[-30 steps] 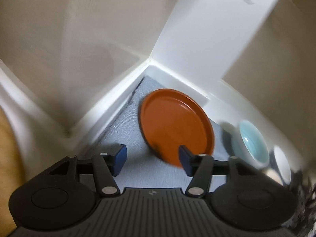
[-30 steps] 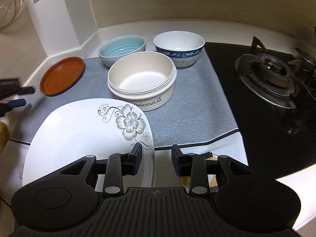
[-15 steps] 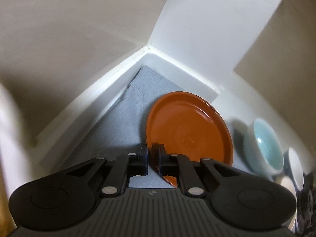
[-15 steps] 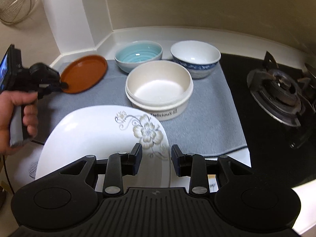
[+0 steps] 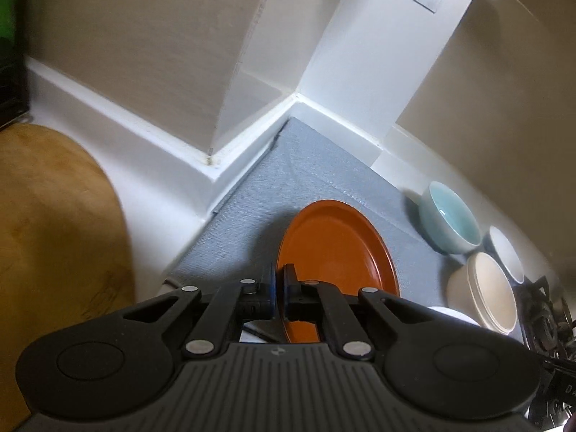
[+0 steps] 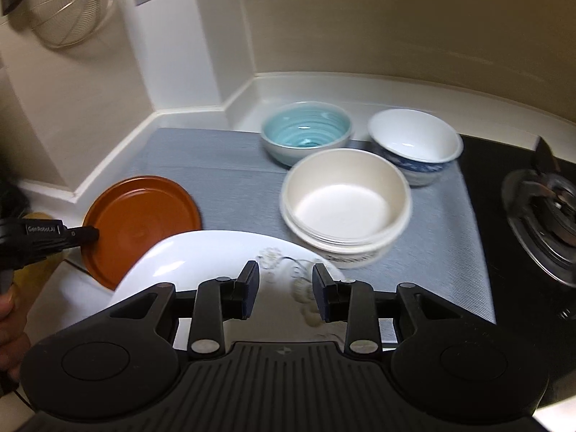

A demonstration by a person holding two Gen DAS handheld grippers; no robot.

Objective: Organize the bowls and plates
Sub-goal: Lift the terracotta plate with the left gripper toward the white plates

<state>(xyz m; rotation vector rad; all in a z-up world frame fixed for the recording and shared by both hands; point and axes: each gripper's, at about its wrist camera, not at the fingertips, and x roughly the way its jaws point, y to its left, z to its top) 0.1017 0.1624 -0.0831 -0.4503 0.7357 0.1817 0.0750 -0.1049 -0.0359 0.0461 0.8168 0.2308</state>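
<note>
An orange plate [image 5: 334,244] sits tilted at the near left edge of the grey mat [image 5: 306,165], its near side raised. My left gripper [image 5: 279,282] is shut on the plate's near rim. The right wrist view shows the same: the left gripper [image 6: 84,234] pinches the orange plate [image 6: 144,219] from the left. My right gripper [image 6: 286,288] hovers open over a white floral plate [image 6: 201,255], nothing between its pads. Behind stand a teal bowl [image 6: 306,133], a blue-and-white bowl [image 6: 414,140] and a stack of beige bowls [image 6: 345,201].
A gas burner [image 6: 543,212] on black glass lies to the right of the mat. A wire strainer [image 6: 61,3] hangs on the left wall. A wooden board [image 5: 54,234] lies left of the counter corner. A person's hand [image 6: 10,324] holds the left gripper.
My left gripper went from open to shut on the orange plate's rim and pulled the plate toward the near left. The right gripper drifted slightly, still open.
</note>
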